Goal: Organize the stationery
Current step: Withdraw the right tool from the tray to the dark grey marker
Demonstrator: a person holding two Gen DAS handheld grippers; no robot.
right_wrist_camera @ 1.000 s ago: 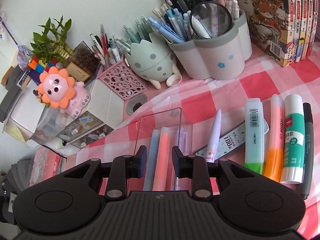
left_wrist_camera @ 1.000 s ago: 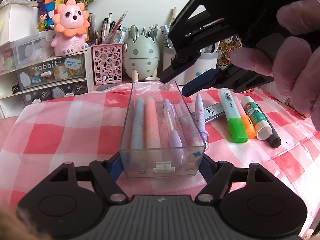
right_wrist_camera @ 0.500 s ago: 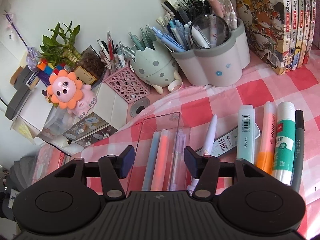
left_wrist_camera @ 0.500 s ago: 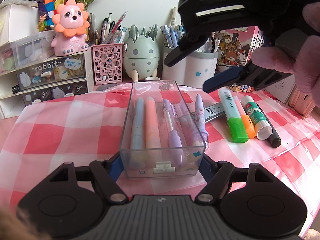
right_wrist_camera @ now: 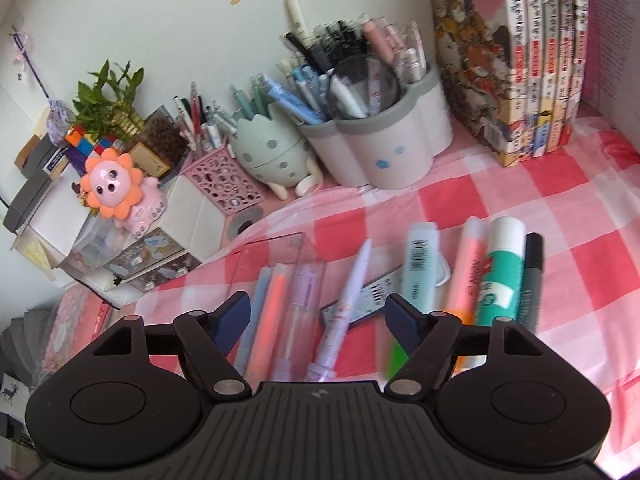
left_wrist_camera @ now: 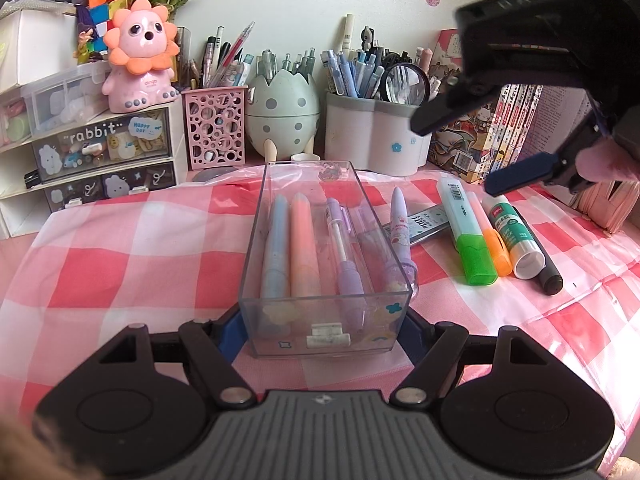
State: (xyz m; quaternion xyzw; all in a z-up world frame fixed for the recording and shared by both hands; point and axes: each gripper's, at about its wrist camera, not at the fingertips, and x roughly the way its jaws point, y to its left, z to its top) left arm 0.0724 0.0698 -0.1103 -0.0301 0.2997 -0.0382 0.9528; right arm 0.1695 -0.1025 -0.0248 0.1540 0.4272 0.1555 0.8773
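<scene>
Three pens lie side by side in the clear box (left_wrist_camera: 326,248) at the middle of the checked tablecloth (left_wrist_camera: 120,256), long axes running from its near edge toward the far edge, tips away; the left gripper (left_wrist_camera: 325,320) is clamped on the box's near end. Since a second ago the right gripper (right_wrist_camera: 318,318) has lifted clear toward the right side, its jaws opening with nothing between them, suggesting the purple pen (left_wrist_camera: 340,248) is delivered. Outside, alongside the box's right wall, the lilac pen (left_wrist_camera: 402,232) lies parallel, likely next.
</scene>
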